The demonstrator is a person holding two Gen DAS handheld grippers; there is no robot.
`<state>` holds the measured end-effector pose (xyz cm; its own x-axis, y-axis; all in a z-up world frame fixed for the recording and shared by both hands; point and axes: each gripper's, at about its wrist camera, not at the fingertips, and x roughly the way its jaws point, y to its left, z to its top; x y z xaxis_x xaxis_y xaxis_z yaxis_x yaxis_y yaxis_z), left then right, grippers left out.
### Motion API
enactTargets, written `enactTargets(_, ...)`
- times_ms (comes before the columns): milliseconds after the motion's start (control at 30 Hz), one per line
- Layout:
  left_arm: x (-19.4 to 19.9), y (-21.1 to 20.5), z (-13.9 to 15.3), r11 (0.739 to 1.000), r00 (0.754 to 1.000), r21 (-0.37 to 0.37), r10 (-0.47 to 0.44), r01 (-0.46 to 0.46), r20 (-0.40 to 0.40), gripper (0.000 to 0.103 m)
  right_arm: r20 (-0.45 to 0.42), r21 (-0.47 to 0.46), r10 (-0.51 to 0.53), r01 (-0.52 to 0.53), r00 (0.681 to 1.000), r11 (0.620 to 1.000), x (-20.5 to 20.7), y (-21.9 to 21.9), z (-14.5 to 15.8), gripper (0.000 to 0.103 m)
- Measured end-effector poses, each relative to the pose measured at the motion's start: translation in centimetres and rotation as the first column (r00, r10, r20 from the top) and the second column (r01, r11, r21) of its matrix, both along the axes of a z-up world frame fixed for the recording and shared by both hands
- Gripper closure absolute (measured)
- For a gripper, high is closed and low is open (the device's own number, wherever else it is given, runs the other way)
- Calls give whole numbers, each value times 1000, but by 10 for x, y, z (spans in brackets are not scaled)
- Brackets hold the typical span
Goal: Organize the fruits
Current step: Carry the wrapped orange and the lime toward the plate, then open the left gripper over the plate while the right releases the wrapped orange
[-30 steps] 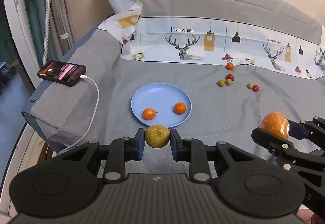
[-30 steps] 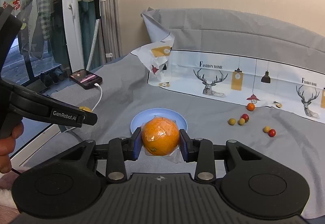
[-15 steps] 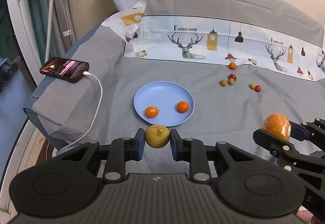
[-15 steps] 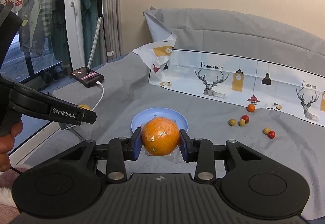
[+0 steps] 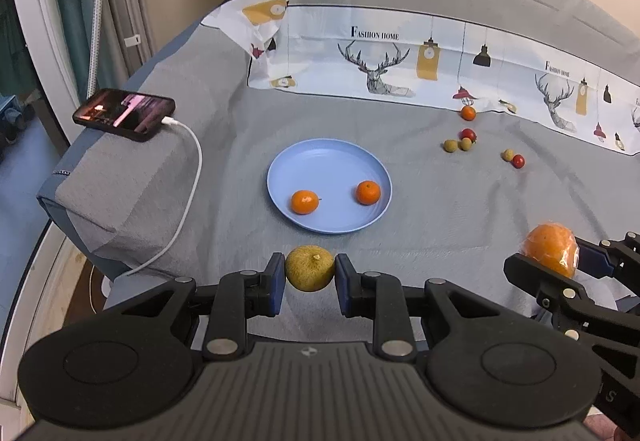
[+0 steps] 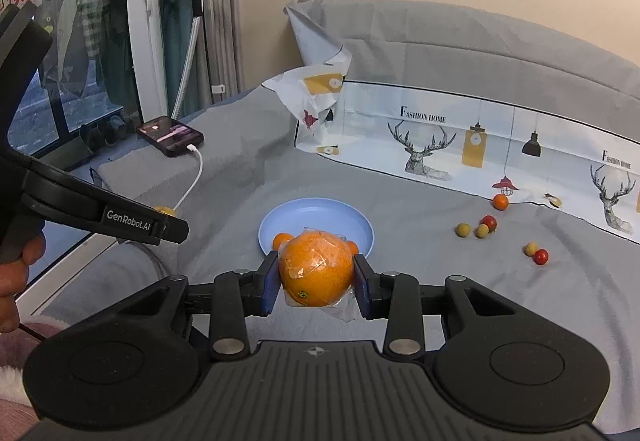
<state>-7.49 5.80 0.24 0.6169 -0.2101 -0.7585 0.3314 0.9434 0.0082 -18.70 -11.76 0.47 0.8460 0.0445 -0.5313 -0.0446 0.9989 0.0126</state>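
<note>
- In the left wrist view, a yellow-green citrus fruit is pinched between the blue pads of the left gripper, at the lower centre of the frame, just below the near rim of the blue plate.
- Two small mandarins are seen lying apart on the plate's lower half.
- At the right edge of the same frame, the right gripper is seen clamped on a plastic-wrapped orange.
- In the right wrist view, that wrapped orange is held squarely between the pads at the frame's centre, in front of the plate, whose lower part is hidden by it.
- Small red and yellowish fruits are scattered on the grey sheet at the right of the frame, well apart from both tongs.
- A phone with a white cable is seen at the upper left.
</note>
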Motion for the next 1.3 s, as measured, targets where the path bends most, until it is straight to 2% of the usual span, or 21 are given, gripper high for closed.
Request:
enactTargets(600,60,-5,-31,999,993,27,24,-21,-114,74,-100,-22,17,-19,995,1000,49,0,-21,64)
enactTargets(1000,145,-31,-56,998,985,58,47,-38,-164,74,-169,11,-2,3,986,1000,130,-18,-54,64)
enactTargets(1133,179,-43,-65,998,987,59,46,-37,-154,74,-192,18,-7,10,981,1000,164,-26,-70,64)
enactTargets(1300,216,-64,-88,998,986,66,27,-16,-163,74,-221,10,5,-2,975,1000,210,-33,-93,64)
